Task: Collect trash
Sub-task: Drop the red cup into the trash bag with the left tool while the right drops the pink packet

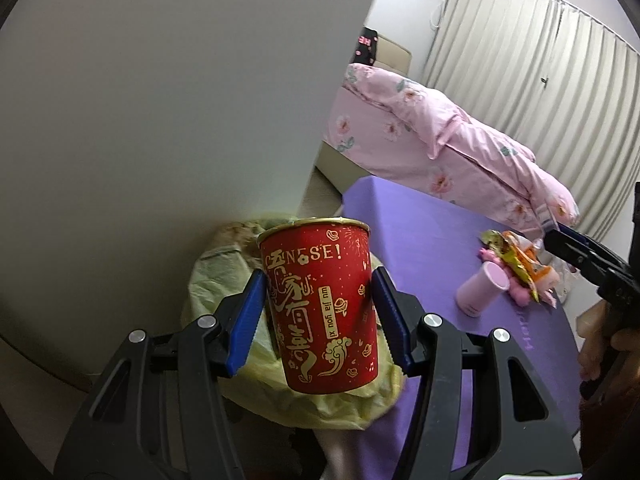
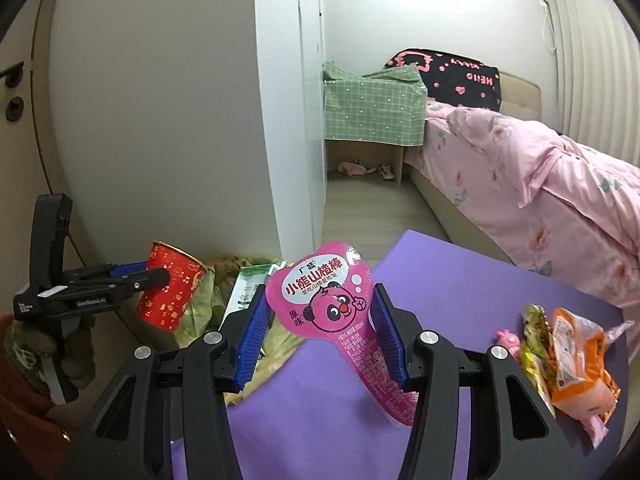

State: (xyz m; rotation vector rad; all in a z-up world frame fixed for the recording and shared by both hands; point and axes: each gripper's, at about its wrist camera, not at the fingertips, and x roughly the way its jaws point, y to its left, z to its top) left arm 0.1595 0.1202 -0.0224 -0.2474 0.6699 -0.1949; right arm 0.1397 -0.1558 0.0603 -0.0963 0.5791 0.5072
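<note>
Purple covers the table beside a pink-quilted bed. At its edge, the left tool clamps a red paper cup over the yellow-green trash bag. Only the right wrist view shows the cup tilted, and the right tool gripping a pink snack packet above the table. Only the left view shows a pale pink cup lying beside the snack wrappers.
</note>
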